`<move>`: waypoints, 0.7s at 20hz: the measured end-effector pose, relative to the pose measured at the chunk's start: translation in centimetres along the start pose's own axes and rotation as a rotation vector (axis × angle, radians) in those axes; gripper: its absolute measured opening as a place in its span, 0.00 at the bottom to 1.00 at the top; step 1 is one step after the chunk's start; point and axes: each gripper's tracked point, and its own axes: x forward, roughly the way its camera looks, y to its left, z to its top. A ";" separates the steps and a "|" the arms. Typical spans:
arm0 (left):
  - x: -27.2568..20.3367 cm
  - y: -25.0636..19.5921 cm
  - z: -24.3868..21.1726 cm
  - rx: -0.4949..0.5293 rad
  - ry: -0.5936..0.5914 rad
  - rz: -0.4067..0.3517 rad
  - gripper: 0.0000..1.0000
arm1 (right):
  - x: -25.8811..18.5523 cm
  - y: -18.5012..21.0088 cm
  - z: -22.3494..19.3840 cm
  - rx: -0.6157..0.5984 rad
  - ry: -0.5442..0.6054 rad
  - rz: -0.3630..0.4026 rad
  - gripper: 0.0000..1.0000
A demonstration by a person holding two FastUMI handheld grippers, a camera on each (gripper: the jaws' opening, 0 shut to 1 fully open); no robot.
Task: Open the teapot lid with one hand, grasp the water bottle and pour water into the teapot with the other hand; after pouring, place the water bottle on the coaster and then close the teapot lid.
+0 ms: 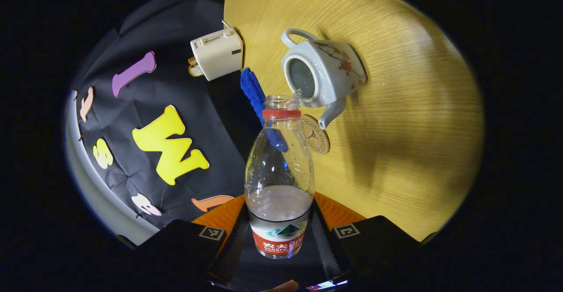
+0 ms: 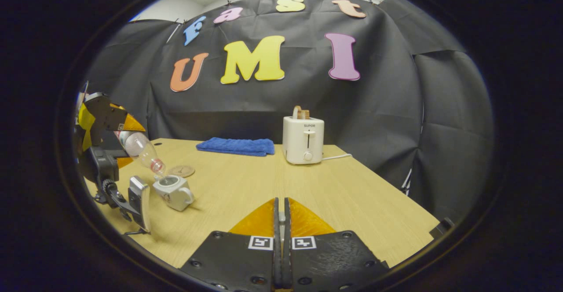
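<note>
A white toaster [image 2: 303, 140] stands upright at the far side of the wooden table [image 2: 352, 195], toward twelve o'clock in the right gripper view, with a slice of bread [image 2: 300, 112] poking out of its top slot and a white cord [image 2: 336, 156] trailing off at three o'clock. Just beside it, at its nine o'clock, a folded blue towel [image 2: 236, 146] lies flat along the table's far edge. In the left gripper view the toaster [image 1: 216, 53] appears at eleven o'clock, tipped sideways, near the towel [image 1: 253, 89].
</note>
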 end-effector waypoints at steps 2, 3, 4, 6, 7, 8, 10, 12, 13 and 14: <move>0.0 0.1 -0.1 0.015 0.004 0.003 0.75 | 0.0 -0.1 0.3 0.006 -0.010 -0.003 0.01; 0.0 0.0 0.0 0.019 0.002 -0.001 0.75 | -0.1 0.0 0.2 0.007 -0.010 -0.002 0.01; -0.1 0.0 0.1 0.026 0.003 0.000 0.75 | -0.2 0.0 0.1 0.004 -0.011 -0.001 0.01; 0.1 0.3 0.2 0.042 0.006 0.007 0.75 | -0.5 -0.1 0.2 0.005 -0.013 0.000 0.01; 0.0 0.4 0.2 0.048 0.005 0.011 0.75 | -0.6 -0.2 0.2 0.005 -0.015 -0.001 0.01; -0.1 0.6 0.5 0.058 -0.001 0.015 0.75 | -0.8 -0.2 0.3 0.006 -0.019 -0.002 0.01; 0.0 1.0 0.6 0.094 0.005 0.026 0.75 | -0.9 -0.3 0.3 0.013 -0.020 0.001 0.01; 0.0 1.6 1.0 0.128 0.003 0.042 0.75 | -0.8 -0.4 0.1 0.017 -0.015 0.002 0.01; -0.1 1.8 1.0 0.149 0.011 0.053 0.75 | -1.0 -0.6 0.1 0.021 -0.019 0.002 0.01; -0.2 2.0 1.2 0.176 0.012 0.061 0.75 | -1.1 -0.7 0.3 0.027 -0.026 0.000 0.01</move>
